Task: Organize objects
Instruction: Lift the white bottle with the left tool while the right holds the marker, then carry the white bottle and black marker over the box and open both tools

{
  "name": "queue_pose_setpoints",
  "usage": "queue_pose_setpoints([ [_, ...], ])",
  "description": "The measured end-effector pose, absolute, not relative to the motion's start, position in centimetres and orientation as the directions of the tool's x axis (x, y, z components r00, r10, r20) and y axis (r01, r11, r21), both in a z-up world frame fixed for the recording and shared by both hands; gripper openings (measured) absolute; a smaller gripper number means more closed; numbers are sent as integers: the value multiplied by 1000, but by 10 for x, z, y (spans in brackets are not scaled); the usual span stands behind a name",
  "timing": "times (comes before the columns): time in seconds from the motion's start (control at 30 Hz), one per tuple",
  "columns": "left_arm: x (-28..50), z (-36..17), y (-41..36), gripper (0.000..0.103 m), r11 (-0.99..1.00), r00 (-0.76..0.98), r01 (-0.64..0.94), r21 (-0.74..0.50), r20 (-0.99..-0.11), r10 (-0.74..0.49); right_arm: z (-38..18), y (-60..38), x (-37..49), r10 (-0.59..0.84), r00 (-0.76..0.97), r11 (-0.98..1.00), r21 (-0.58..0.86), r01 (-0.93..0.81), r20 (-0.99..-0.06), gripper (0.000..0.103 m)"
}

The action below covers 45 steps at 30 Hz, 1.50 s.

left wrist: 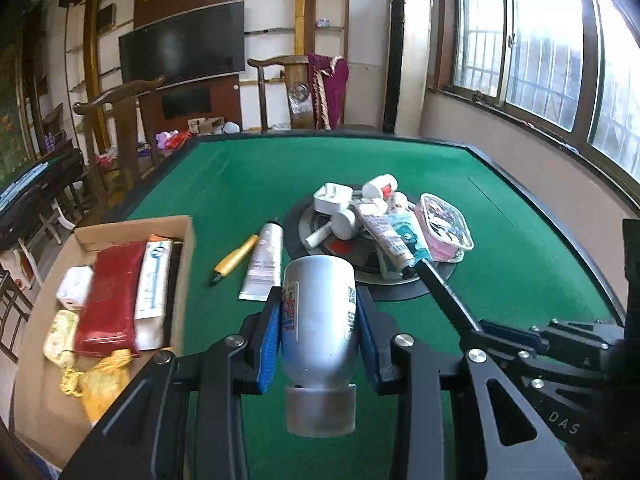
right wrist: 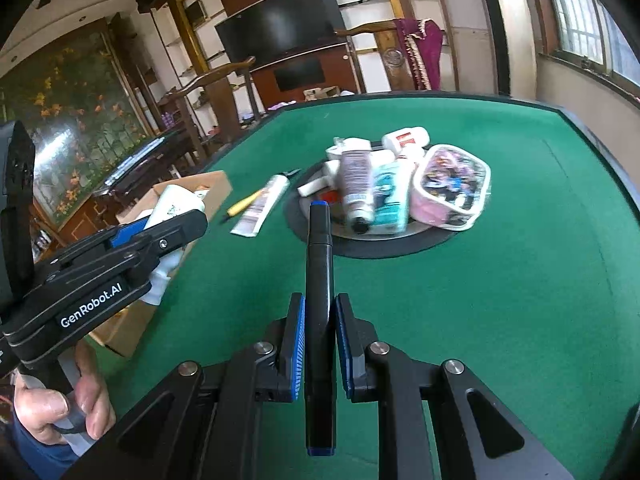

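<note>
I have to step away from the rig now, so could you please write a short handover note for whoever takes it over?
Left gripper: shut on a white bottle.
Right gripper: shut on a black marker.
Cardboard box at the left already holds a red pouch and other items.
Left to do: a yellow knife and tube lie on the green table; a pile including a pink case sits on the round disc.

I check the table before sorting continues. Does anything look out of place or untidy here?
Yes. The tubes, small bottles and pink pouch lie in a jumbled heap on the round centre plate, overlapping and tilted, while the cardboard box holds items side by side.
</note>
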State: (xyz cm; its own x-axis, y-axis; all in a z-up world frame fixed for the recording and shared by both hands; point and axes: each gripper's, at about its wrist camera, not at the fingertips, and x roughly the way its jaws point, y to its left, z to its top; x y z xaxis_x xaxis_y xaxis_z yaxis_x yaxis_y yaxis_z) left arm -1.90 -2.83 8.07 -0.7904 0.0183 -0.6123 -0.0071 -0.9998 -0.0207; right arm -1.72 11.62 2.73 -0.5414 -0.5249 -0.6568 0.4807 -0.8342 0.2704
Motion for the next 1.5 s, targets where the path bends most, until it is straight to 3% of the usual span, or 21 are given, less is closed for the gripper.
queue_pose_setpoints([
  [0.6, 40, 105, -142, 34, -979, -817, 187, -80, -566, -110, 56, -12, 20, -620, -435, -704, 219, 676, -653, 16],
  [0.97, 67, 88, -228, 34, -932, -763, 343, -118, -613, -204, 45, -101, 35, -659, -322, -603, 221, 766, -680, 16],
  [1.5, 66, 57, -274, 34, -900, -721, 397, -181, -668, -184, 9, -160, 30, -625, -256, -579, 218, 786, -737, 17],
])
